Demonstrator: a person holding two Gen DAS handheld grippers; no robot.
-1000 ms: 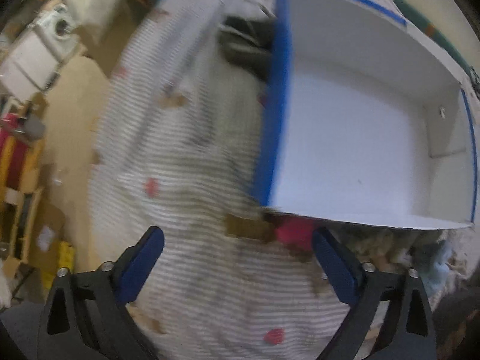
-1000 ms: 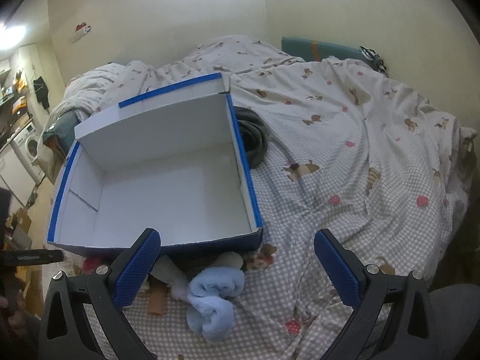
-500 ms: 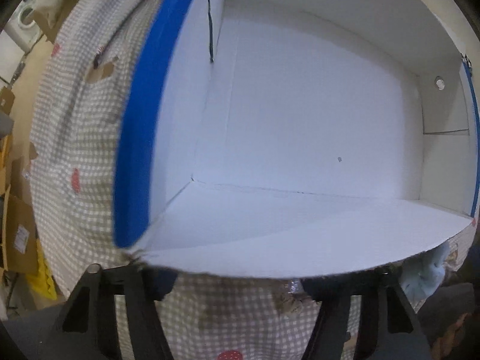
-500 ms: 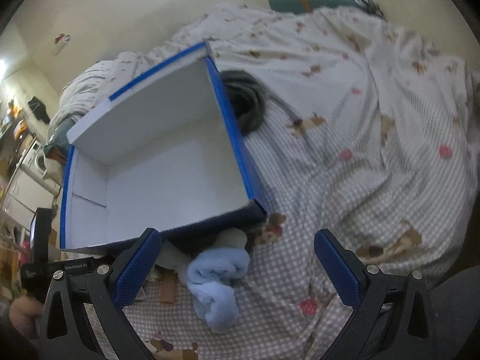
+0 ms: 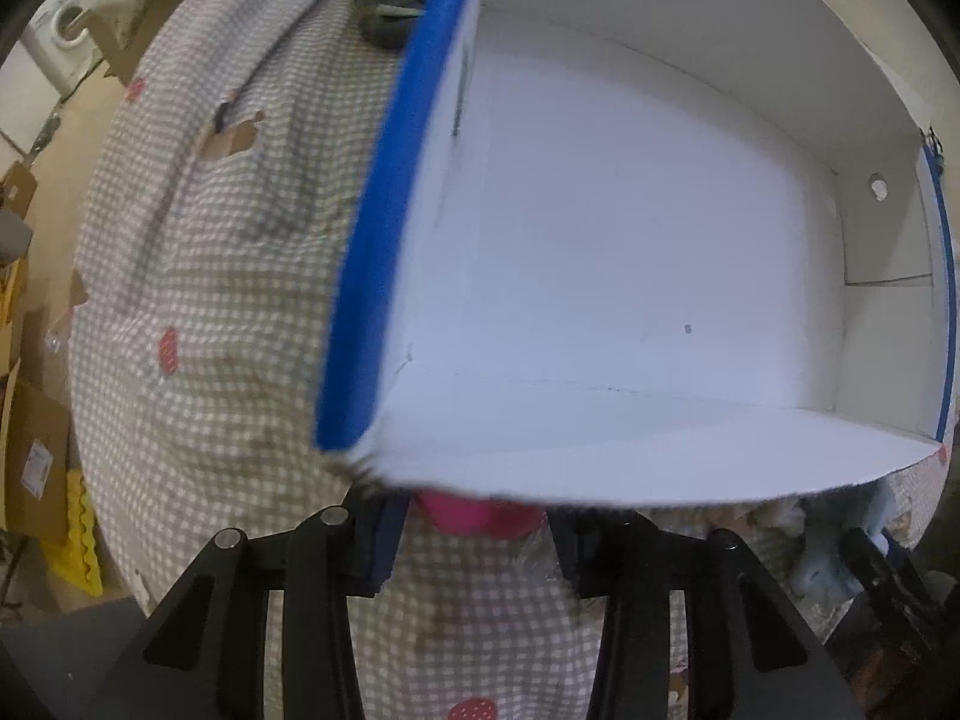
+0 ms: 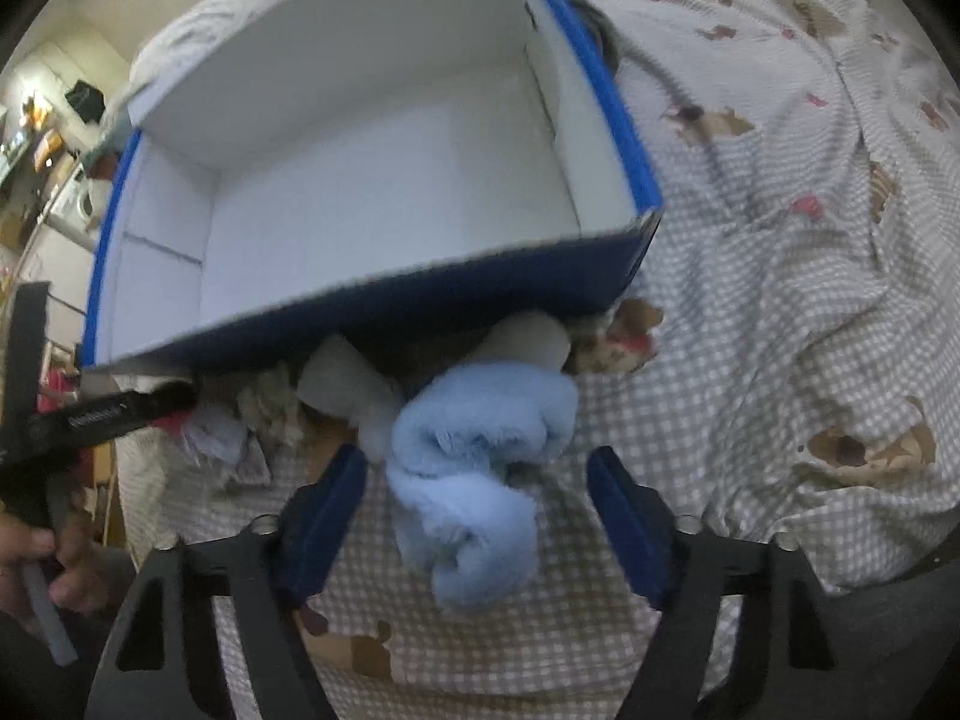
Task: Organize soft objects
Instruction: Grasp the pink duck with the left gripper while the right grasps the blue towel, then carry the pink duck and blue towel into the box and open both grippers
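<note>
An empty white box with blue outer walls [image 6: 372,300] lies on the checked bedspread; it also fills the left wrist view [image 5: 384,276]. Soft things lie in a heap at its near wall. A rolled light blue towel [image 6: 480,462] lies between the fingers of my right gripper [image 6: 477,510], which is open around it. White soft pieces [image 6: 342,378] lie behind the towel. My left gripper [image 5: 474,534] has its fingers on either side of a pink soft object [image 5: 474,510], mostly hidden under the box's near edge; whether they touch it is unclear.
A dark coiled item [image 5: 390,12] lies on the bed beyond the box [image 6: 606,42]. The bedspread [image 6: 810,240] stretches to the right. The bed edge and floor with cardboard boxes [image 5: 36,450] are to the left.
Both grippers have moved closer to the heap at the box's near wall. The right gripper's fingers have narrowed around the blue towel. The left gripper has narrowed around the pink object.
</note>
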